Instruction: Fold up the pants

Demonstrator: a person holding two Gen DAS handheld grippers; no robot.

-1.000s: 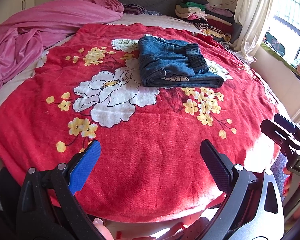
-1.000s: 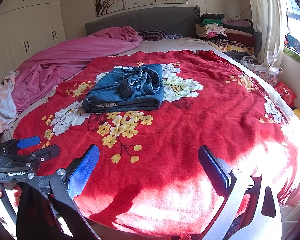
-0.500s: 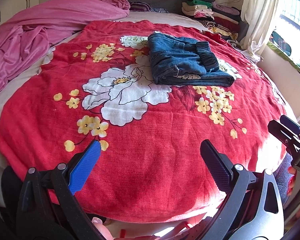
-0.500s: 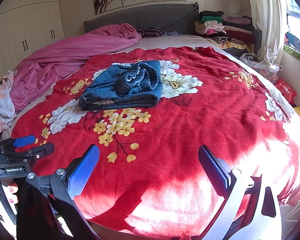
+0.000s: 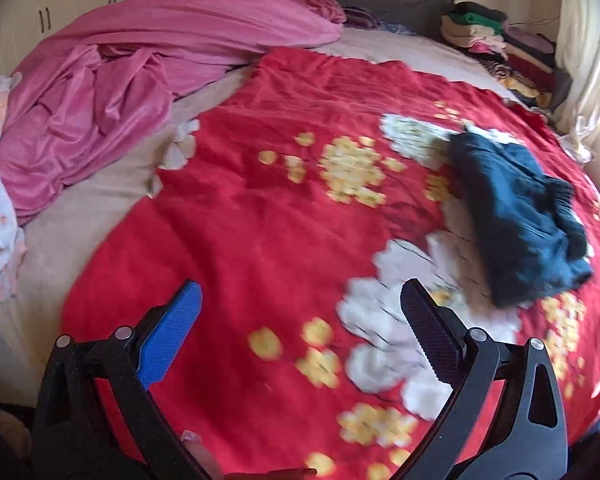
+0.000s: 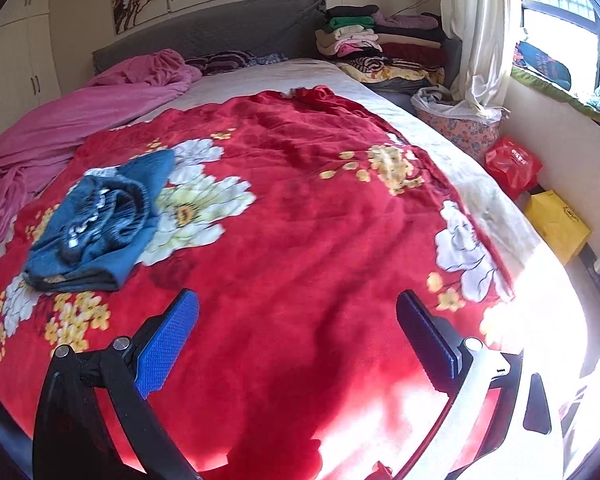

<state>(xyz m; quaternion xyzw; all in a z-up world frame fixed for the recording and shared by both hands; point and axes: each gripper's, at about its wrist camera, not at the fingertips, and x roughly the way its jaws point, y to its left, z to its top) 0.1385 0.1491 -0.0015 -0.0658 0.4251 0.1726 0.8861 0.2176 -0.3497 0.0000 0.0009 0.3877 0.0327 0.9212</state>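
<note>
The pants [image 6: 100,220] are seen folded into a compact blue denim bundle, laid on the red blanket [image 6: 300,240] w/ the big flower print. In the right wrist view the bundle's long axis is seen running from near-left to far-right, w/ the thick folded edge toward the near-left and the gathered waistband on top, roughly mid-bundle. In the left wrist view the pants [image 5: 520,216] are placed at the right of frame, long axis slanting from far-left to near-right; that view is motion-blurred, so finer detail can't be made out.

Bare blanket is left on all sides of the bundle, and nothing is touching it. Much open red surface is seen to the bundle's right and toward the near bed edge. A pink sheet [image 5: 140,80] is heaped along the far-left side of the bed, well apart from the pants. Stacked clothes [image 6: 376,44] are piled at the head end by the curtain [image 6: 472,32]. A red bag [image 6: 512,164] and a yellow bag [image 6: 556,224] are seen on the floor beside the bed.

The left gripper [image 5: 300,334] is held w/ fingers spread wide, nothing between them, above the near part of the blanket. The right gripper [image 6: 298,334] is likewise spread wide and empty; the pants are well off to its left.
</note>
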